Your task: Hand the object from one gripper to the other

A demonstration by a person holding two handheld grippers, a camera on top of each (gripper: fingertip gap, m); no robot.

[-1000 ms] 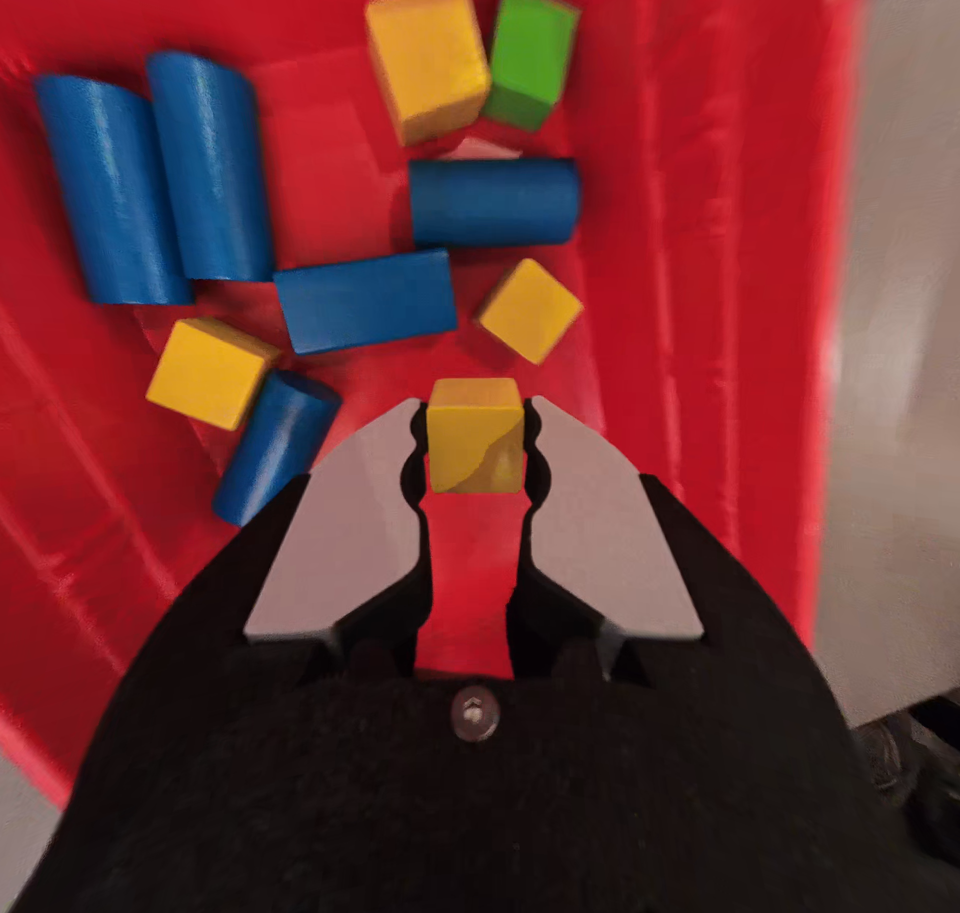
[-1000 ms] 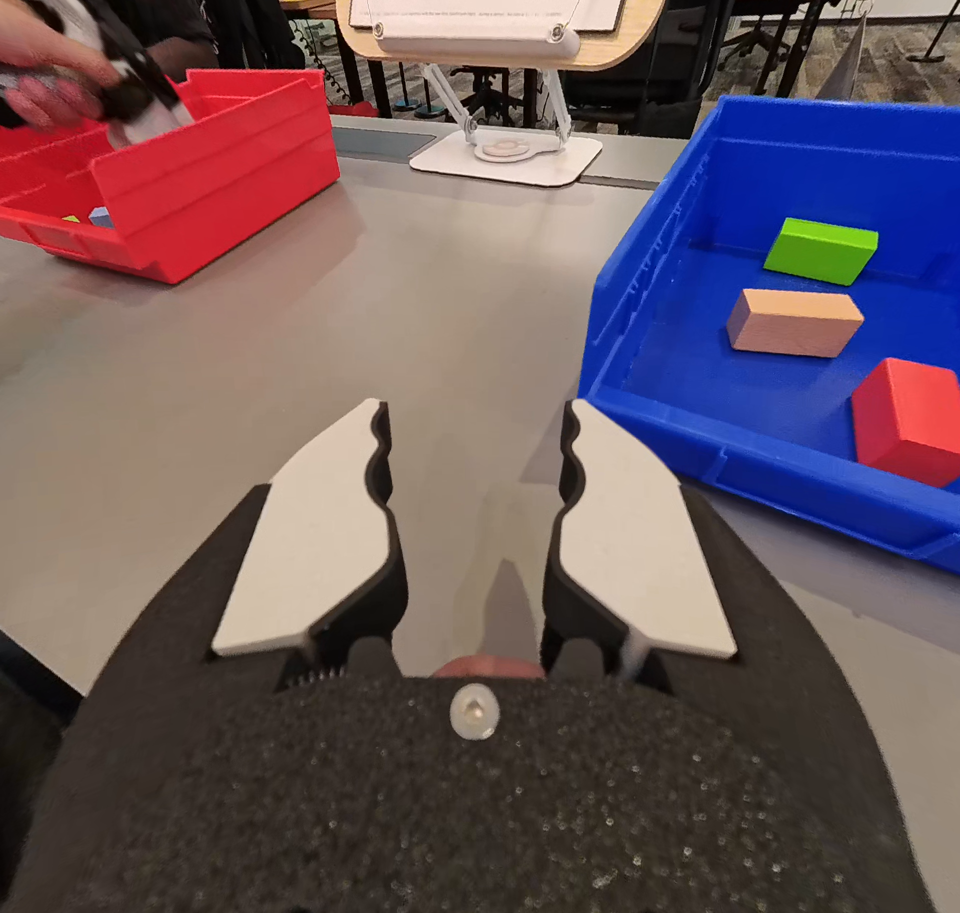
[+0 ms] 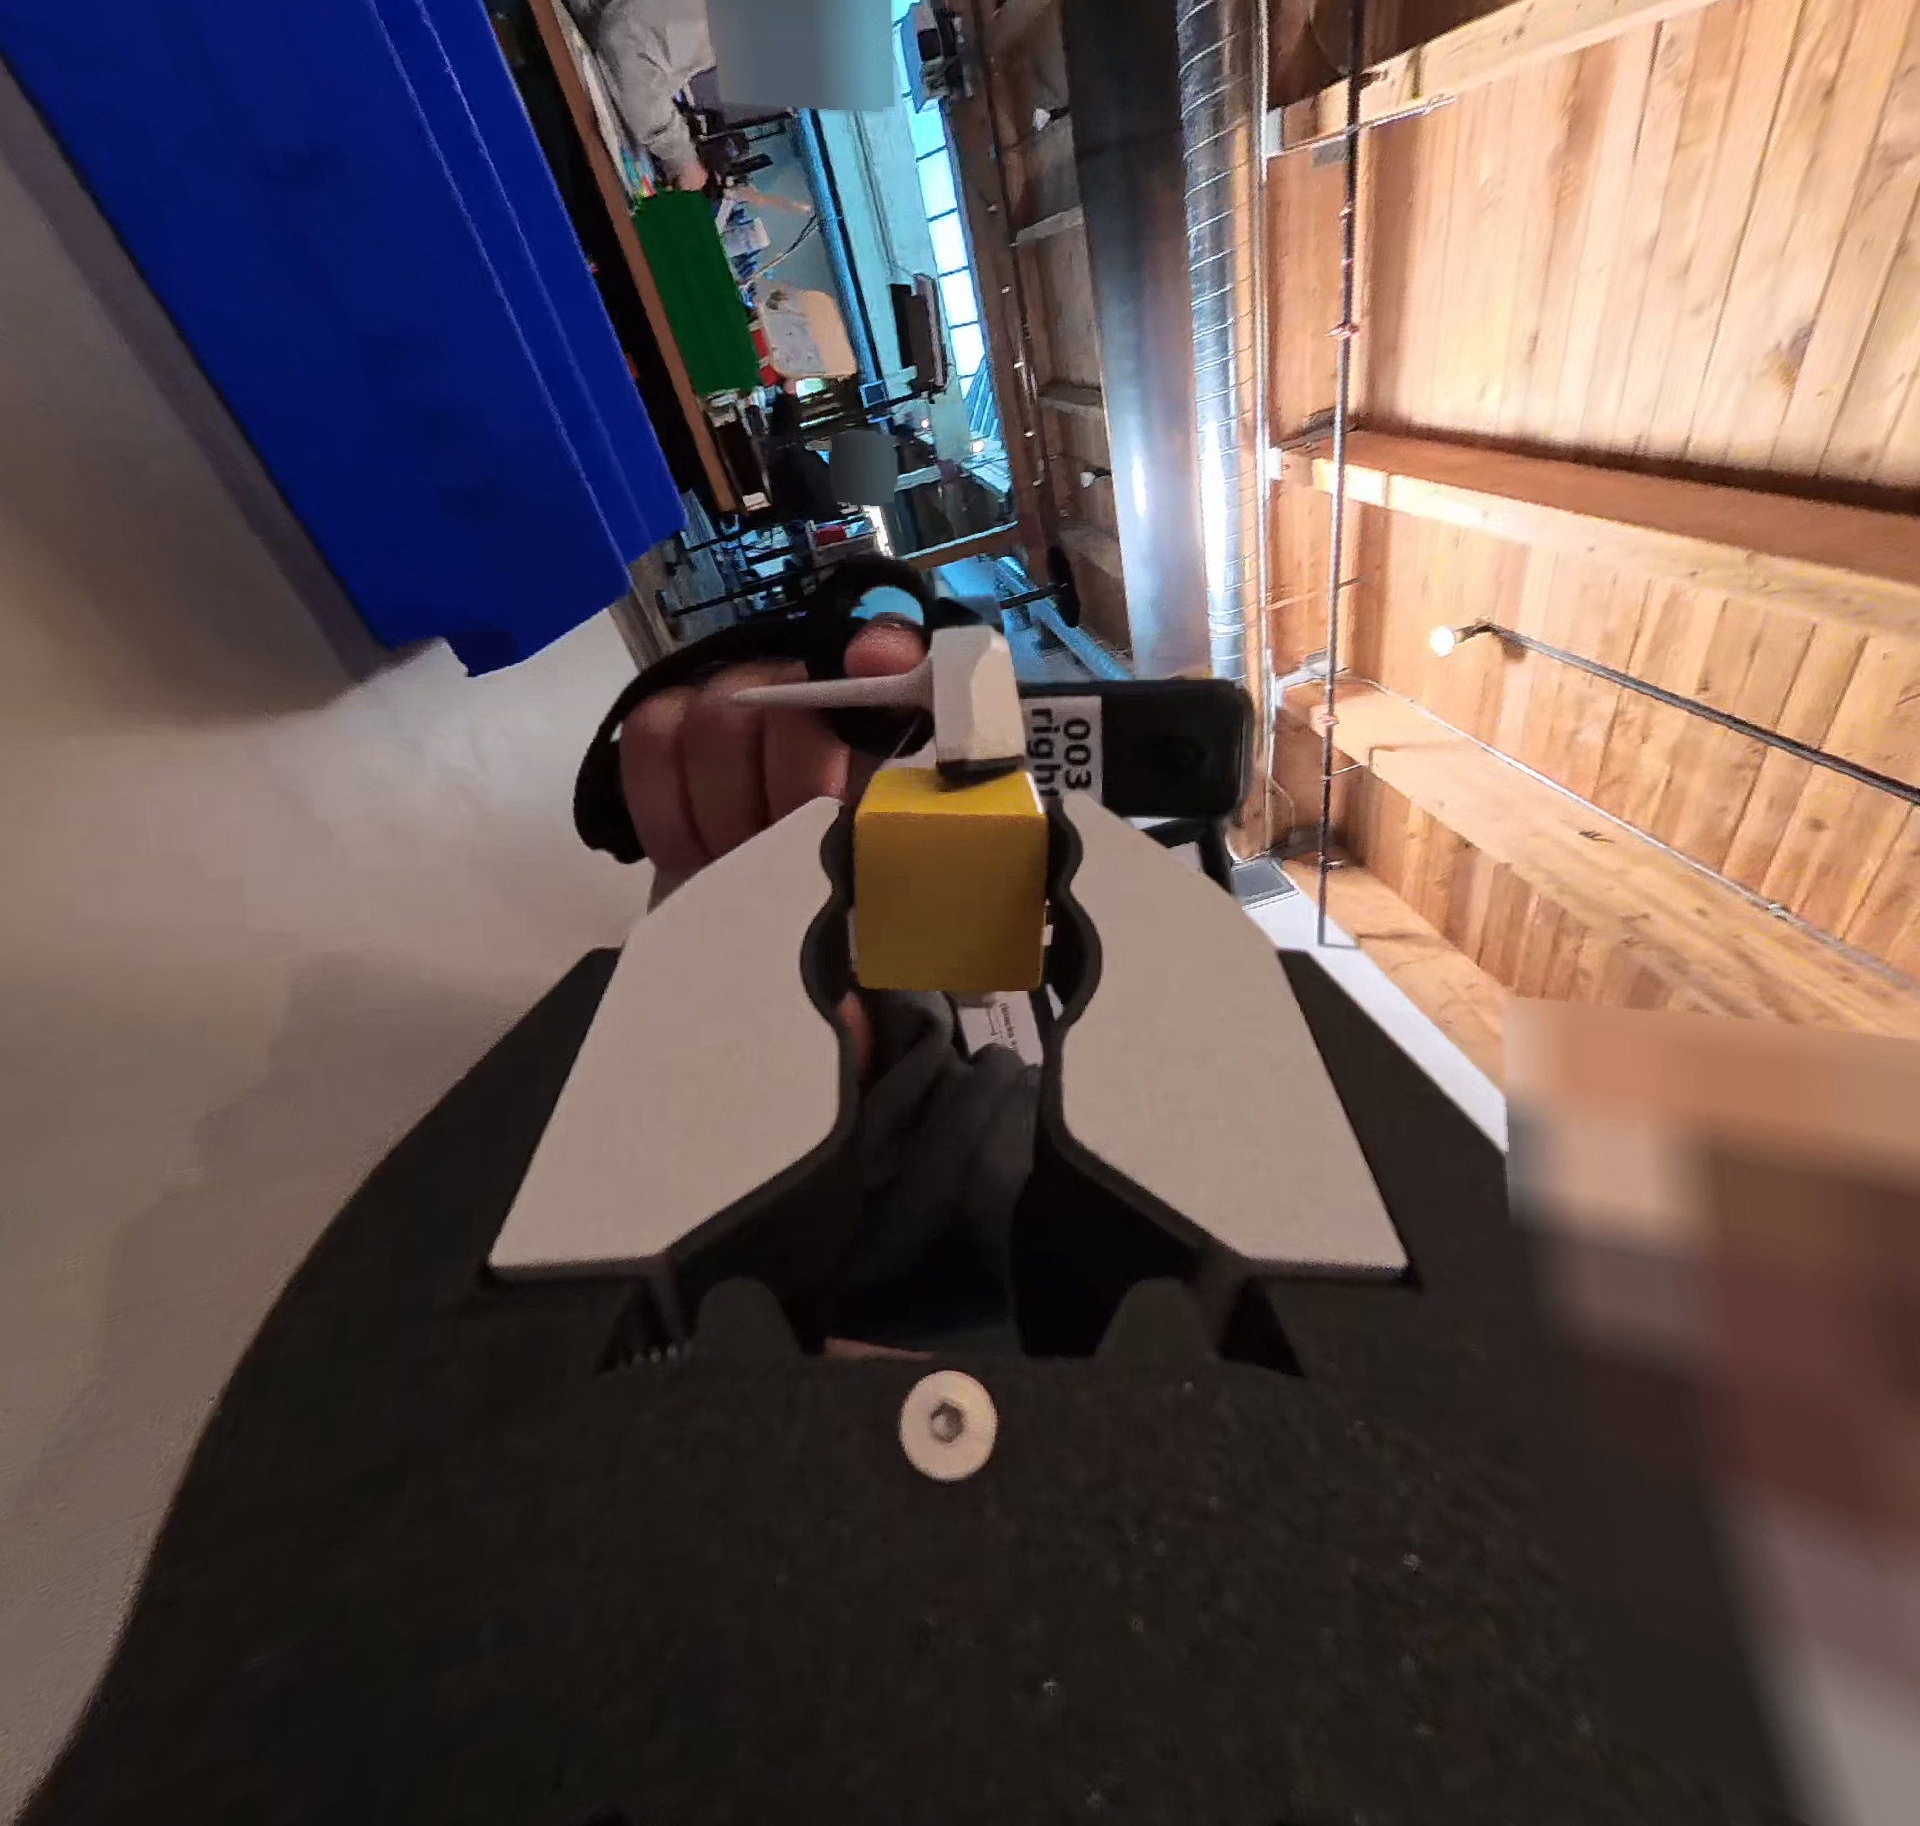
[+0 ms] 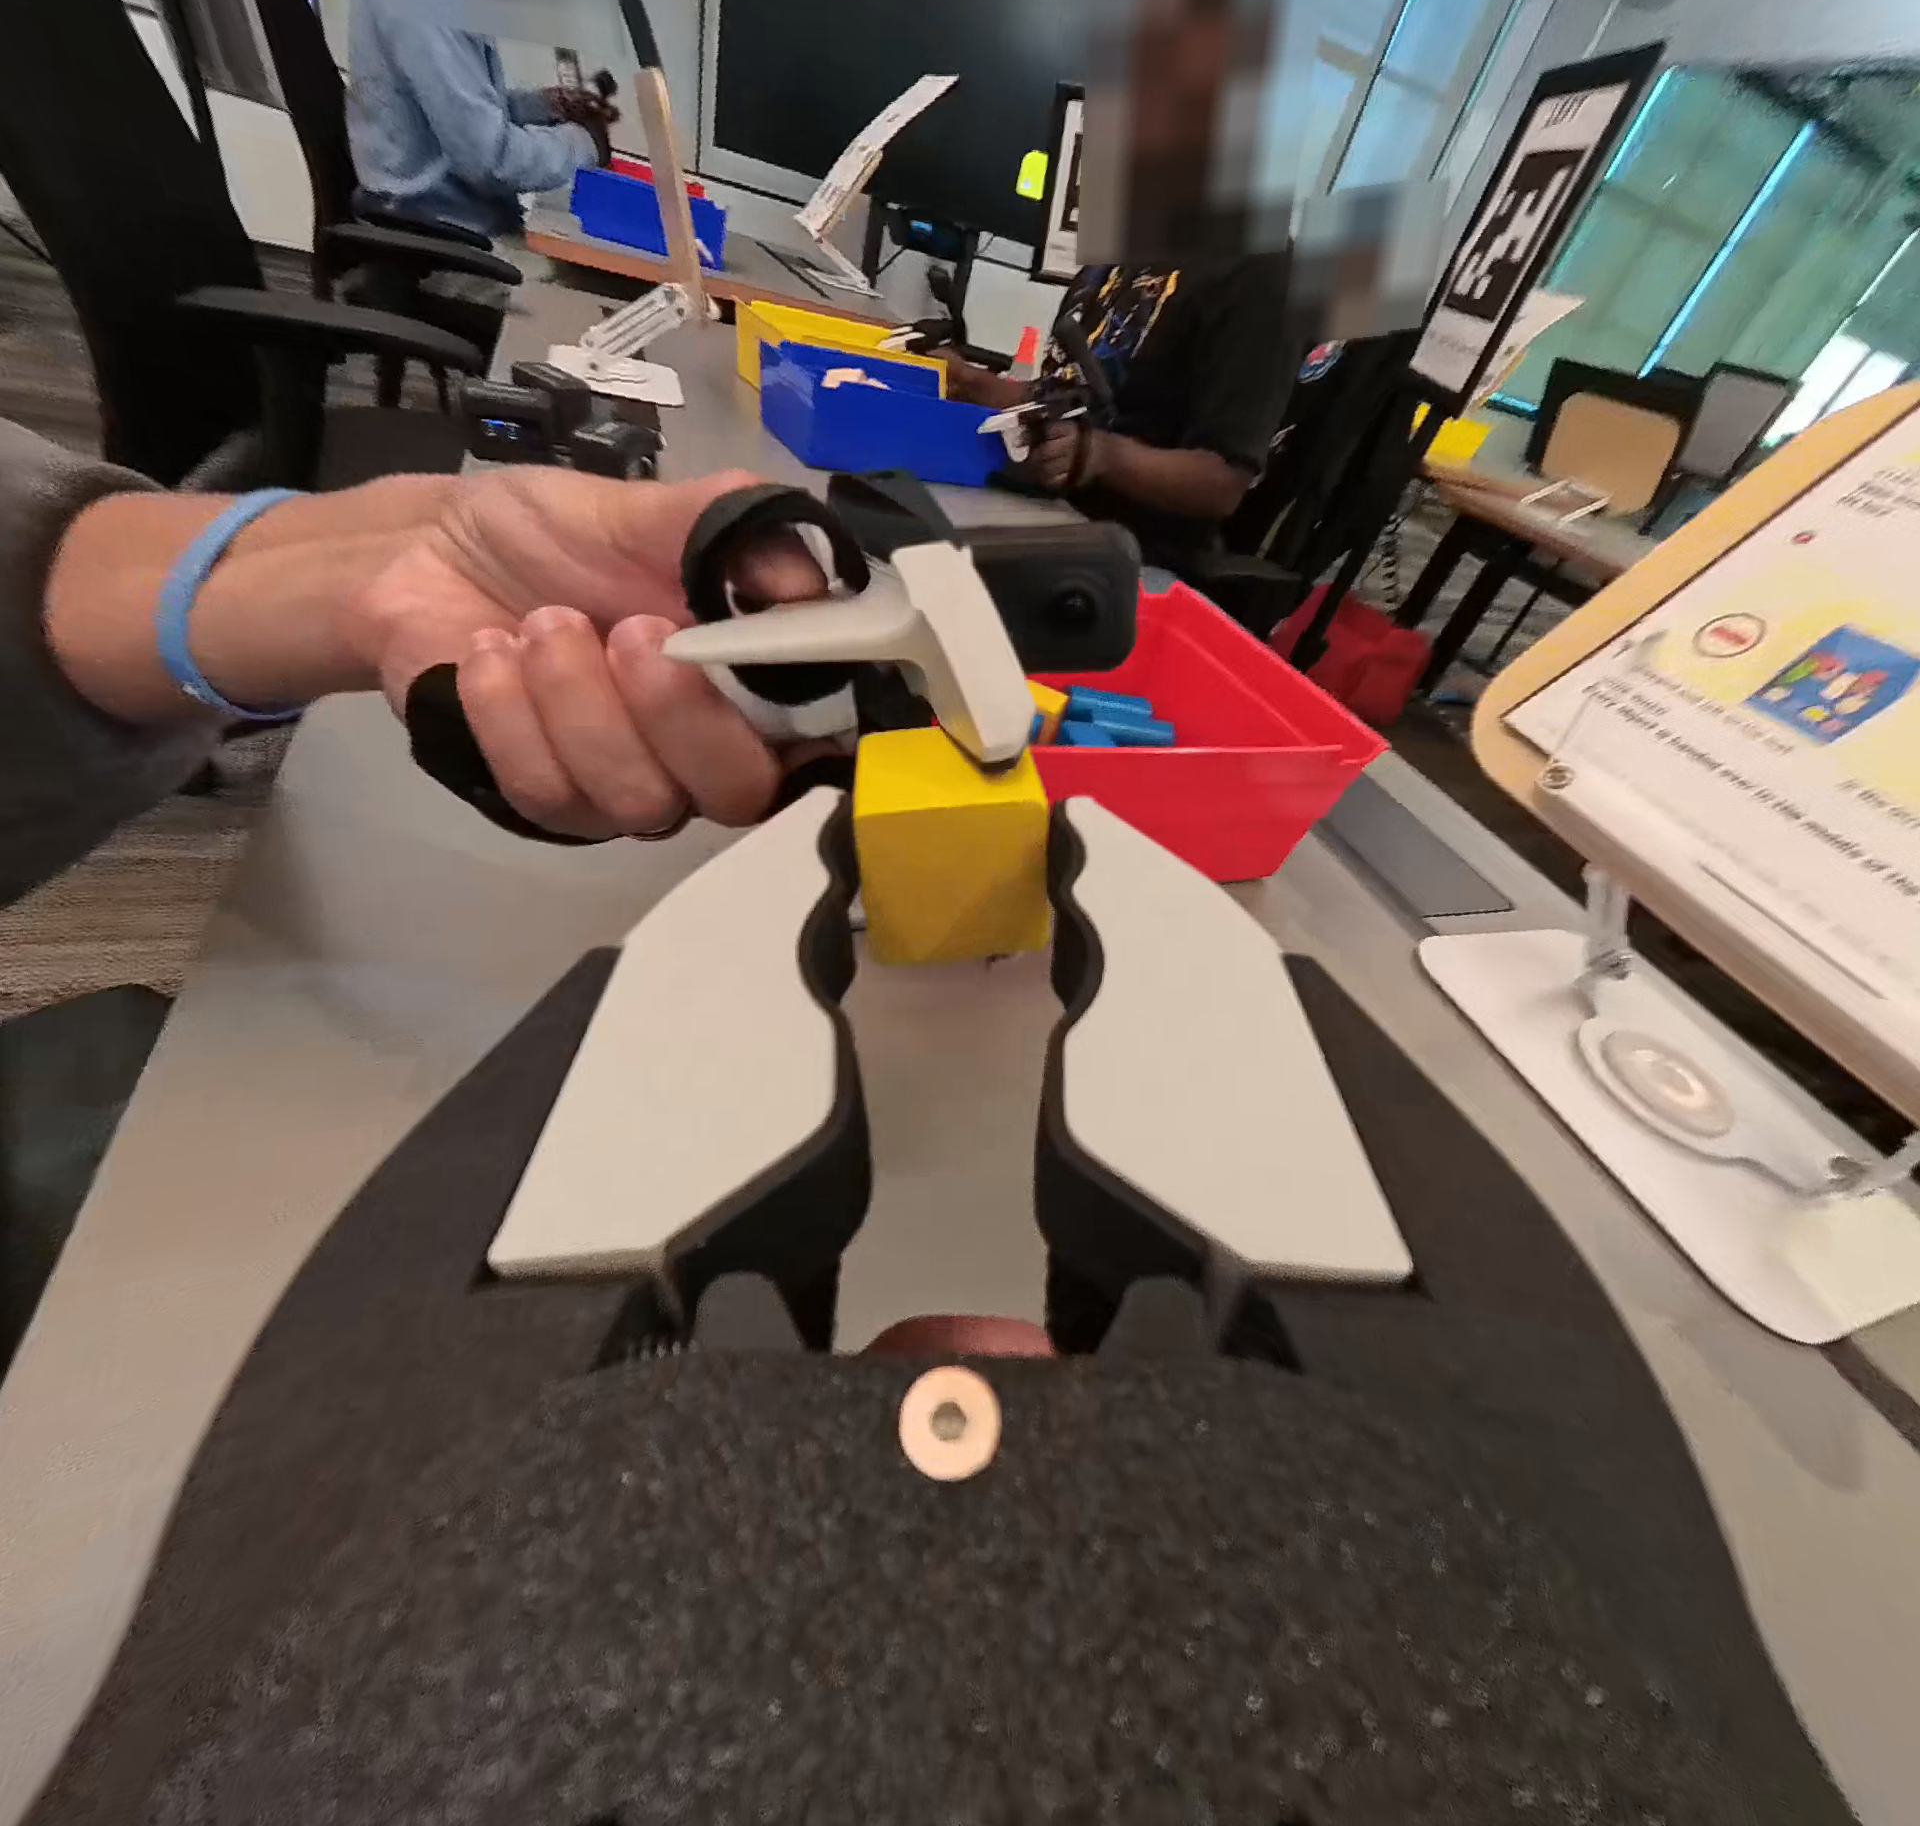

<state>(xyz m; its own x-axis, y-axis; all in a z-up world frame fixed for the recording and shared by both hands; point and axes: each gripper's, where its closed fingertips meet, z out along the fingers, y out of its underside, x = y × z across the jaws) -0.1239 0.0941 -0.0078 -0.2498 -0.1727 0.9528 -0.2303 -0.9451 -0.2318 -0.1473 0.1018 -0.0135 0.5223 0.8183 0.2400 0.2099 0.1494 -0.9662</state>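
Observation:
A yellow wooden cube (image 3: 951,883) is held above the grey table. In the left wrist view my left gripper (image 3: 948,841) is shut on its two sides. In the right wrist view the same cube (image 4: 951,862) sits between the tips of my right gripper (image 4: 948,826), which is also shut on it. The two grippers cross at a right angle. One finger (image 4: 961,644) of the left gripper lies on the cube's top, and a hand (image 4: 540,633) holds that gripper. One finger (image 3: 971,706) of the right gripper shows on the cube's far top edge.
A red bin (image 4: 1226,779) with several blue and yellow blocks stands behind the cube. A blue bin (image 3: 312,218) stands on the table (image 4: 364,945). A tilted board on a white stand (image 4: 1714,737) is at the right. People sit at tables farther back.
The left gripper has lifted the yellow cube out of the red bin and turned onto its side. The right gripper, open before, has swung towards it and shut on the cube.

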